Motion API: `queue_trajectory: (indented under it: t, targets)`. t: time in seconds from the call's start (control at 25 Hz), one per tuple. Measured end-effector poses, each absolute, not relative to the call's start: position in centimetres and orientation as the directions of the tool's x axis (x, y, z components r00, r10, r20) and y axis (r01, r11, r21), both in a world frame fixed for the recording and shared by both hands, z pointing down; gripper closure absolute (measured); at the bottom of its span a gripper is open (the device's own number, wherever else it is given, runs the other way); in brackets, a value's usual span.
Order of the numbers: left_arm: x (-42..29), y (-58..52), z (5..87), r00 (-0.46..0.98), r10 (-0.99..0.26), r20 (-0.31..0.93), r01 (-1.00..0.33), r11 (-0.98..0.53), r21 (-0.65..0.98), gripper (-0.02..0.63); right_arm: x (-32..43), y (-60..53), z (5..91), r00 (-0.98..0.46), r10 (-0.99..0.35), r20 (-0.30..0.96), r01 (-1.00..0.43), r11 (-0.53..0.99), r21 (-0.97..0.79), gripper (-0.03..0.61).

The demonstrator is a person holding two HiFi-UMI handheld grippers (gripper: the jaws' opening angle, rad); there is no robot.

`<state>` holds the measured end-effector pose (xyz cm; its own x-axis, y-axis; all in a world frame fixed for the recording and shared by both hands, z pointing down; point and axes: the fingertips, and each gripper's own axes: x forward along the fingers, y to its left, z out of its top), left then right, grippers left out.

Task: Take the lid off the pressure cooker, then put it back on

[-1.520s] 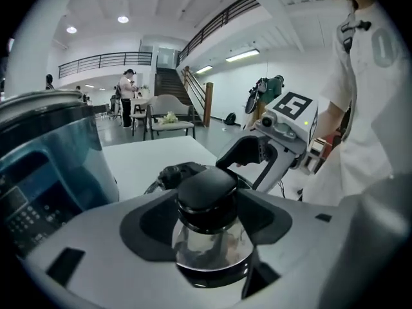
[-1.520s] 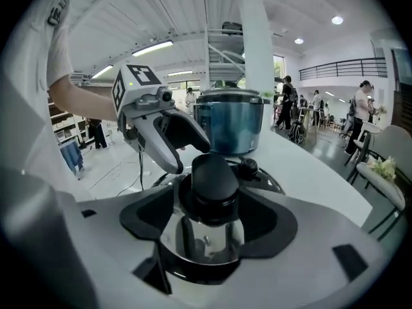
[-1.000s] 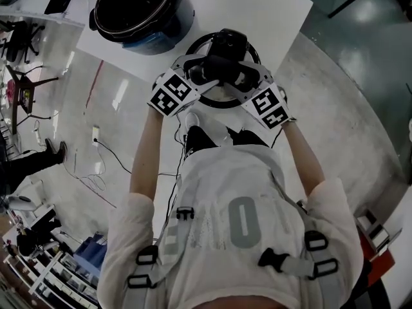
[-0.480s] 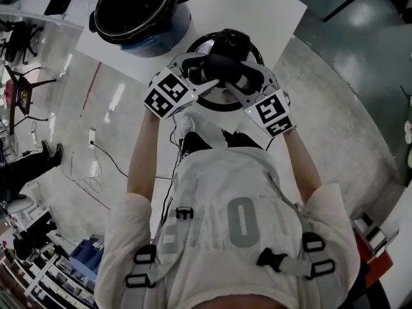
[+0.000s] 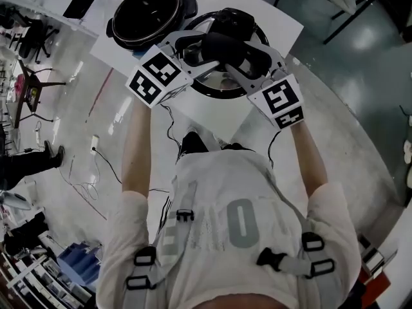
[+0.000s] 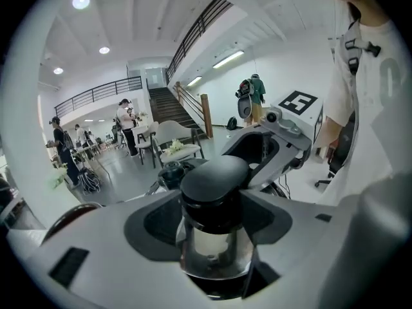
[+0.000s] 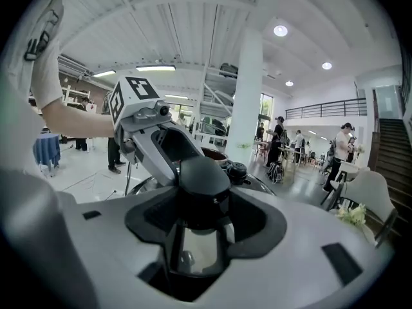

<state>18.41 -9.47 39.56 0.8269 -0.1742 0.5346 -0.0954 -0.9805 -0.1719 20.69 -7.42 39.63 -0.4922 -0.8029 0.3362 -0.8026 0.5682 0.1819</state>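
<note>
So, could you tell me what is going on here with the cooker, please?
A person has the left gripper and the right gripper both clamped on the black knob of the cooker lid, from opposite sides. The lid is off the pot, which stands open on the white table, and seems to be held in the air beside it. It is not yet back on.

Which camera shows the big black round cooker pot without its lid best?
The head view: the black round cooker pot shows almost whole from above, open. Each gripper view catches at most a sliver of rim.
</note>
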Motion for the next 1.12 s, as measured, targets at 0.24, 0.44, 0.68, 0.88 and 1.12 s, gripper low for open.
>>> queue_trajectory:
  t: [0.24, 0.44, 0.68, 0.88, 1.12]
  targets:
    - [17.0, -11.8, 34.2, 0.839, -0.214, 0.499, -0.116, -0.968, -0.221, 0.337, 19.3, -9.8, 34.3, -0.518, -0.809, 0.277, -0.79, 0.577, 0.208, 0.334]
    - [14.0, -15.4, 31.2, 0.839, -0.258, 0.479, -0.141, -0.953, -0.267, 0.337, 16.4, -13.5, 31.3, -0.519, -0.819, 0.244, -0.782, 0.571, 0.251, 0.334]
    - [9.5, -20.6, 29.1, 0.842, -0.277, 0.463, -0.156, -0.947, -0.282, 0.337, 11.8, -18.7, 29.3, -0.523, -0.822, 0.227, -0.784, 0.568, 0.252, 0.334]
    - [5.5, -25.3, 29.2, 0.844, -0.262, 0.468, -0.148, -0.953, -0.266, 0.337, 7.8, -23.3, 29.3, -0.516, -0.823, 0.239, -0.794, 0.564, 0.228, 0.334]
    - [2.9, -29.2, 30.0, 0.844, -0.22, 0.488, -0.113, -0.964, -0.239, 0.337, 5.1, -27.1, 30.1, -0.488, -0.833, 0.261, -0.817, 0.541, 0.199, 0.334]
